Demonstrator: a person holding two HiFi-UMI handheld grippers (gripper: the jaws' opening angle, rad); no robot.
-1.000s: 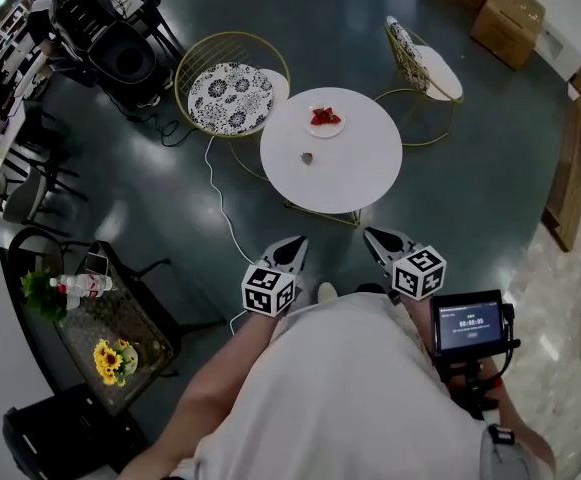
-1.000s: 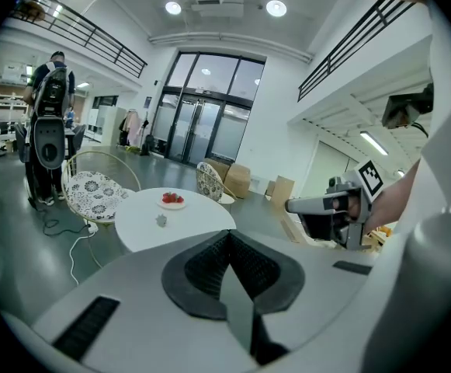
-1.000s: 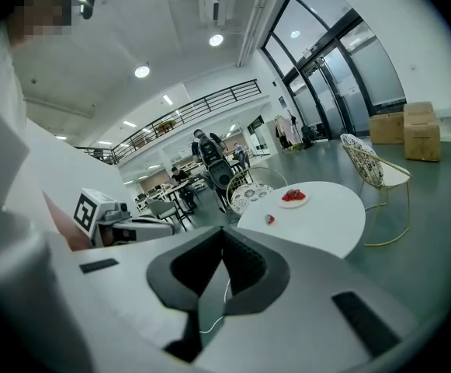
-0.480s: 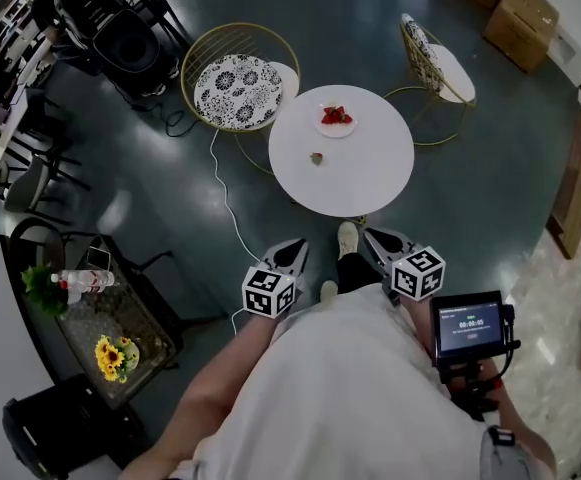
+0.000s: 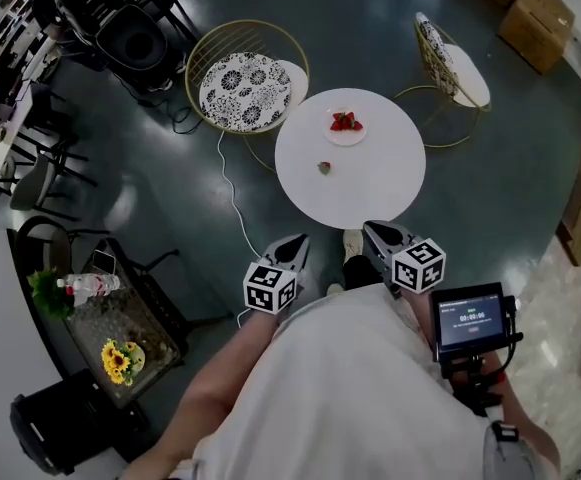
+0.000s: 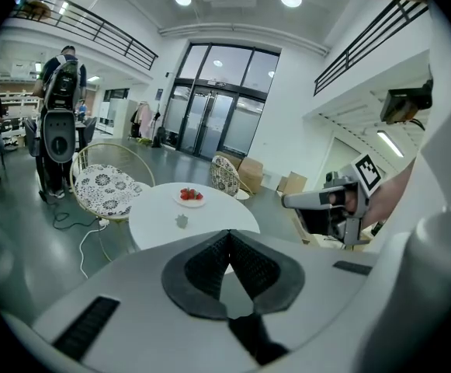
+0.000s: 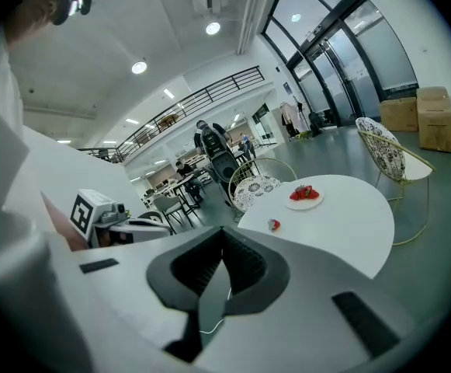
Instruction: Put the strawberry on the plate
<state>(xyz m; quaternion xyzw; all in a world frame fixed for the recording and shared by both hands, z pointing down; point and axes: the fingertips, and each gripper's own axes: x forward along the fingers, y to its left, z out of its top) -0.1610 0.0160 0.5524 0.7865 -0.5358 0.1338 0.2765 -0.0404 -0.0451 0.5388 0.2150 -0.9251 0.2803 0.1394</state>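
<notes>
At left, we hold the left claw (image 5: pixel 292 243) low in front of our body, its jaws pressed together on nothing, well short of the counter (image 5: pixel 370 193); ahead, near the middle of that round white counter, lies one loose strawberry (image 5: pixel 323 168), small and alone; just beyond it and slightly to the right sits the plate (image 5: pixel 338 136), already carrying a few red berries (image 5: pixel 346 121); at right, the right claw (image 5: pixel 372 232) is likewise closed and empty, beside the counter's near edge. We judge the strawberry light, soft, easily bruised and a little slick; we would open one claw wide, take the fruit across its broad middle with the pads, and squeeze only enough to lift it.
</notes>
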